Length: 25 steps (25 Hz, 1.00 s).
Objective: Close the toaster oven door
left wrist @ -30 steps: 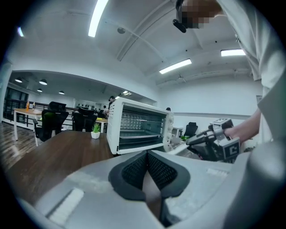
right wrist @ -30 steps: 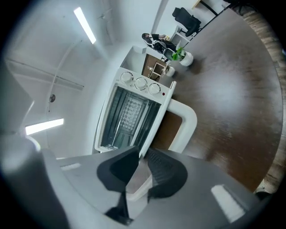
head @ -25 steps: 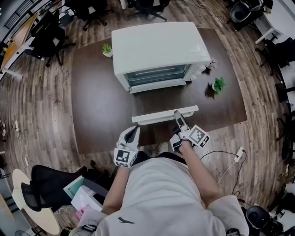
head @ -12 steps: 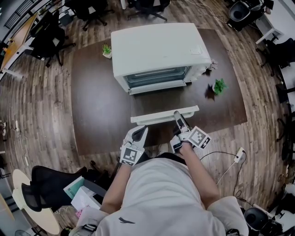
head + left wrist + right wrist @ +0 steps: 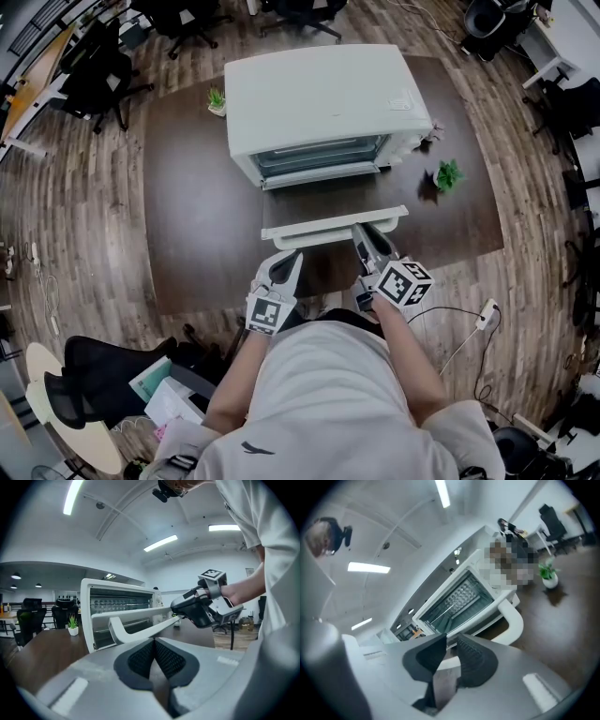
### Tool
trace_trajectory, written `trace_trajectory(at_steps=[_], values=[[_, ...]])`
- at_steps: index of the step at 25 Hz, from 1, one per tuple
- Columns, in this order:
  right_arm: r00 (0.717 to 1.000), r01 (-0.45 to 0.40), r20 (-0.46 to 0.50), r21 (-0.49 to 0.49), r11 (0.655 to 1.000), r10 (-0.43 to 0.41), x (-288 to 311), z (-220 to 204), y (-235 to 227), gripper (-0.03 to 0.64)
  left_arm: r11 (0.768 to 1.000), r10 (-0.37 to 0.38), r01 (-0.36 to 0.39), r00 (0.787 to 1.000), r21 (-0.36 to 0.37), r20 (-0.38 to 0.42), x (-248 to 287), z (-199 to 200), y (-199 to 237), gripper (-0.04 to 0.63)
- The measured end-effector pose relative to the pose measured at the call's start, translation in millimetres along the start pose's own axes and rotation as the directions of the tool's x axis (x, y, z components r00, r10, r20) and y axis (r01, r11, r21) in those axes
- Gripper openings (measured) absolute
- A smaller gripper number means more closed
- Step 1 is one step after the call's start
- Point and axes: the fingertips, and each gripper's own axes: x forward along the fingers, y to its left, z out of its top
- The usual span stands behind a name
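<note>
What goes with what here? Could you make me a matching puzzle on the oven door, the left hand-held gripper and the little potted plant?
Things:
1. oven door
2. left hand-held gripper
3. potted plant

States or places:
A. jaws together, nothing between them
B. standing on the table
C. hanging open

Pairs: 1-C, 2-A, 3-B.

In the left gripper view, middle right, the right gripper (image 5: 178, 609) covers the far end of the door handle (image 5: 146, 631).
</note>
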Motion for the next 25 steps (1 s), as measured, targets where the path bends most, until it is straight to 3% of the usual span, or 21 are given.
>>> trace_trajectory(at_steps=[2,5,11,15,25], values=[[1.0,0.018,-0.002,-0.142,0.99,-0.018,3,6,6,-0.003,0.999,0.026,-0.026,1.0,-0.024,0.01,3,4,8,0.005],[0.999,0.026,-0.013,-0.27,0.962,-0.031,12,17,15,-0.002,0.998,0.052,-0.051,0.998,-0.046,0.026,10,12,20,0.005],[0.995,0.041,-0.063,-0.399,0.916,-0.072,27,30,21,-0.002,0.997,0.051,-0.047,0.997,-0.067,0.058,24,31,23,0.005],[0.996,0.057,-0.04,-0.465,0.884,-0.085,33,40,25,-0.002,0.998,0.041,-0.036,0.995,-0.059,0.085,32,43,26,0.005],[0.997,0.078,0.042,-0.598,0.797,-0.066,54,70,43,-0.002,0.99,0.088,-0.073,0.987,-0.119,0.131,48,71,54,0.005]])
